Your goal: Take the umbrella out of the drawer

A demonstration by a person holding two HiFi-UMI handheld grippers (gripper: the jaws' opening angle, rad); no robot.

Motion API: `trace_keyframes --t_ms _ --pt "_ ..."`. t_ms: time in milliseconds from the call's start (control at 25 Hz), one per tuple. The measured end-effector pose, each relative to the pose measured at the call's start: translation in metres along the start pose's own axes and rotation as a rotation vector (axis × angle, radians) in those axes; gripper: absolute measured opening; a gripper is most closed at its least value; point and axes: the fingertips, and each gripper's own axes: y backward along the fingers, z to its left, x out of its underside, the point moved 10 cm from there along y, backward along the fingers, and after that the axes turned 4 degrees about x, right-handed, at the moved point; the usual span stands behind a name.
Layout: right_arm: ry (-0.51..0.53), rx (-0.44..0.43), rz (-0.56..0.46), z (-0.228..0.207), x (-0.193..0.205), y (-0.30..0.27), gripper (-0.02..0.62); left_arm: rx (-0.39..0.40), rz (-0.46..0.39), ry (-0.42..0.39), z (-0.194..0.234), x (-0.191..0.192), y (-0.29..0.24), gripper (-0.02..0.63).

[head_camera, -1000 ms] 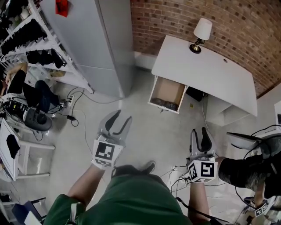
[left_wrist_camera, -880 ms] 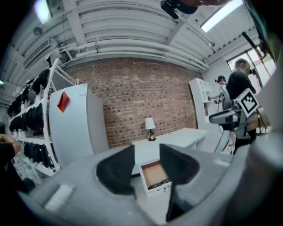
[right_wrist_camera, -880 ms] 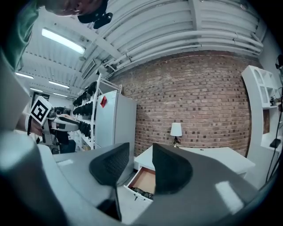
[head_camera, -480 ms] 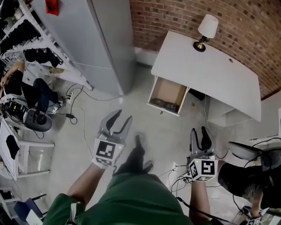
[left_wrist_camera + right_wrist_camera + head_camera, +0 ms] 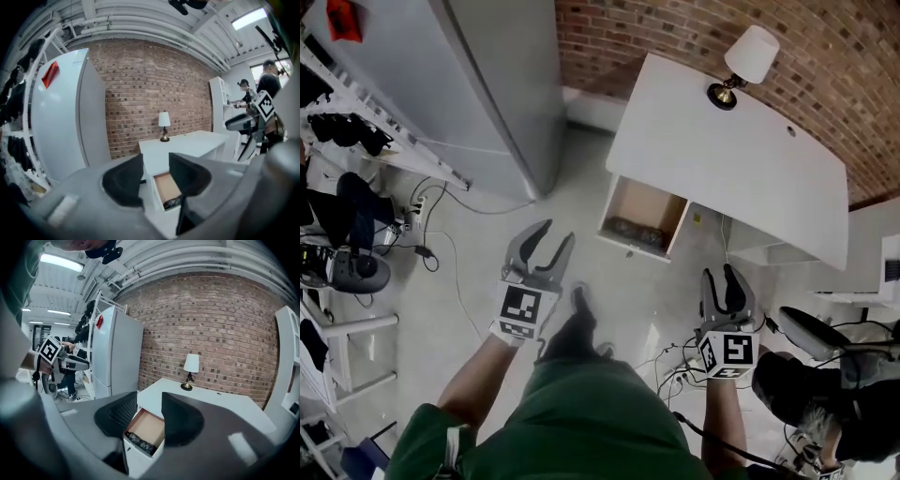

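Pale floor [image 5: 656, 291] lies under both grippers. The left gripper [image 5: 558, 232] hangs with jaws wide and nothing between them. The right gripper [image 5: 718, 272] has its jaws apart too, more narrowly, and empty. Beyond, well apart from both, the drawer [image 5: 649, 204] stands open at the desk's [image 5: 731, 159] left end. The umbrella [image 5: 635, 232], dark and folded, lies along the drawer's front edge. A lamp [image 5: 741, 61] stands at the desk's back edge, by the brick wall [image 5: 675, 28].

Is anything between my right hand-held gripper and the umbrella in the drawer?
Nothing visible does. The drawer stands pulled open, the umbrella lies uncovered at its front end, and only bare floor separates it from the right hand-held gripper, whose jaws are apart and empty.
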Motion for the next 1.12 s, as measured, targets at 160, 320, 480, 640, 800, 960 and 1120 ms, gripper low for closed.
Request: trace_keyframes --t_ms 160,320,480,640,800,960,1120 --pt "0.021 -0.023 0.079 -0.001 0.005 -0.061 0.147 0.045 0.030 -0.014 0.028 0.007 -0.046 0.170" --pt "0.094 -0.061 0.174 0.003 0.013 -0.109 0.147 0.073 0.071 0.007 0.047 0.022 -0.069 0.170" --pt "0.193 -0.130 0.244 0.001 0.023 -0.149 0.147 0.078 0.126 0.022 0.061 0.039 -0.085 0.172" --pt "0.206 -0.190 0.298 -0.013 0.044 -0.185 0.147 0.060 0.180 0.050 0.065 0.054 -0.099 0.173" --pt "0.209 -0.259 0.342 -0.031 0.079 -0.222 0.147 0.036 0.223 0.055 0.054 0.064 -0.123 0.178" --pt "0.247 -0.371 0.432 -0.040 0.124 -0.257 0.164 0.002 0.266 0.049 0.038 0.068 -0.140 0.184" --pt "0.307 -0.465 0.512 -0.053 0.173 -0.295 0.174 -0.019 0.309 0.059 0.021 0.076 -0.163 0.189"
